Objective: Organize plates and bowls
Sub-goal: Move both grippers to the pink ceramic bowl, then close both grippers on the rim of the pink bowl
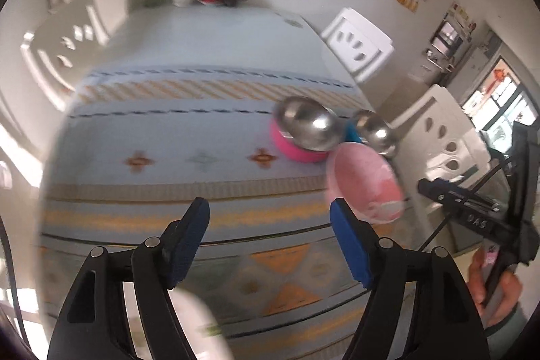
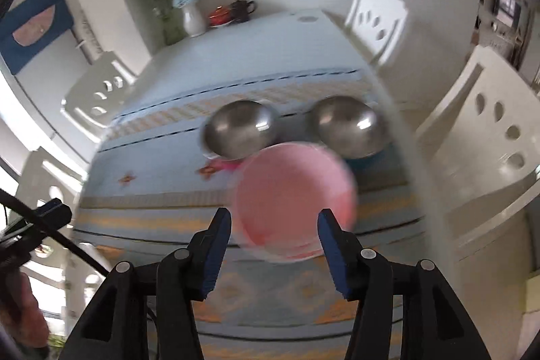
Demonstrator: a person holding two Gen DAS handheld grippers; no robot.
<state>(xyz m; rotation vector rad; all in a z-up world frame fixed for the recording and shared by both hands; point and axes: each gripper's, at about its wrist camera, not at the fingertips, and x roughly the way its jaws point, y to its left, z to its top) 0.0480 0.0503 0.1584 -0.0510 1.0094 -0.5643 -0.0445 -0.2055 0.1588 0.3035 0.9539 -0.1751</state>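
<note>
Both the left gripper [image 1: 270, 225] and the right gripper [image 2: 275, 237] have their fingers released with nothing between them. The pink plate [image 2: 295, 199] lies on the patterned surface [image 2: 152, 191] just in front of the right gripper. Behind it stand two steel bowls [image 2: 241, 129], each upturned on a coloured bowl, the left one on a pink bowl [image 1: 293, 149]. The likely trouble is a hasty reach: both views are blurred, and the thin plate lying flat could slide away or tip if only one finger catches its rim, knocking into the domed steel bowls, which look ready to slip off.

left gripper [image 1: 270, 215]: jaws apart, empty | pink bowl [image 1: 366, 183]: beside steel bowls [image 1: 308, 127]
</note>
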